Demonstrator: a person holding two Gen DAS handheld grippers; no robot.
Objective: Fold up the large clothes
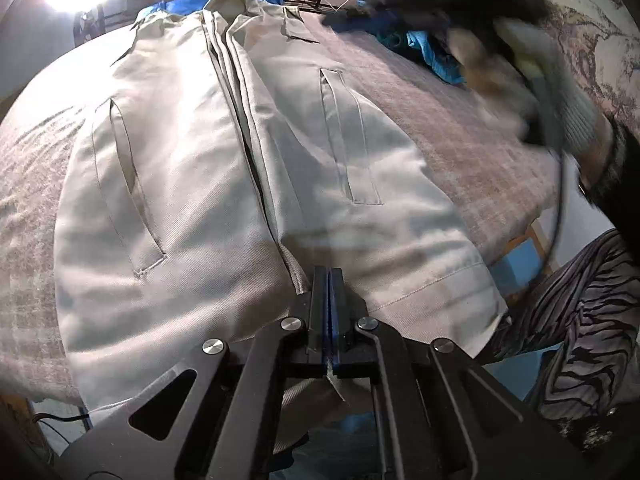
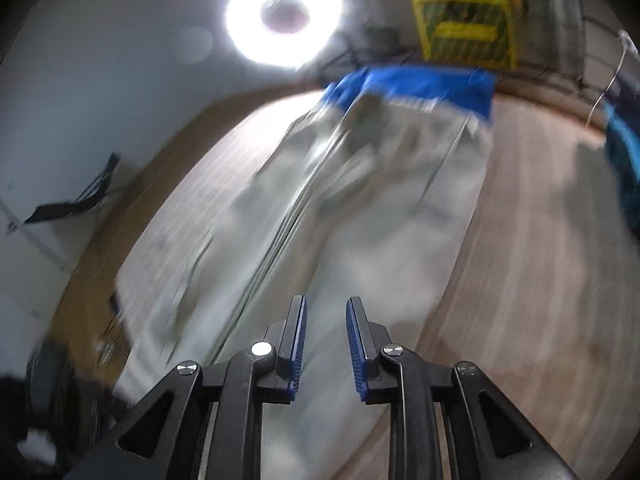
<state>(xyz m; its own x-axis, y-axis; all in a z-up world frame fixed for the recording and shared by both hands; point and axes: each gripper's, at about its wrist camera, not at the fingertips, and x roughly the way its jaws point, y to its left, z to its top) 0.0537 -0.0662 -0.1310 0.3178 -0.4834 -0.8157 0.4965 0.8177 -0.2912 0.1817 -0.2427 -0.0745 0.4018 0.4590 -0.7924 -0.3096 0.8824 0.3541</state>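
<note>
Jacket (image 1: 248,160) lies flat on the bed (image 1: 460,128), long axis running straight away from both claws; left gripper (image 1: 329,280) clamps its near hem, right gripper (image 2: 326,320) hovers above, jaws closing on nothing.

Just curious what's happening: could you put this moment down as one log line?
left gripper: shut on beige jacket hem | right gripper: jaws closing, nothing between | jacket: spread flat on grey cloth

Jacket (image 1: 248,168) flat on the blanket (image 1: 460,128), clothes pile (image 1: 428,46) at its far right.
</note>
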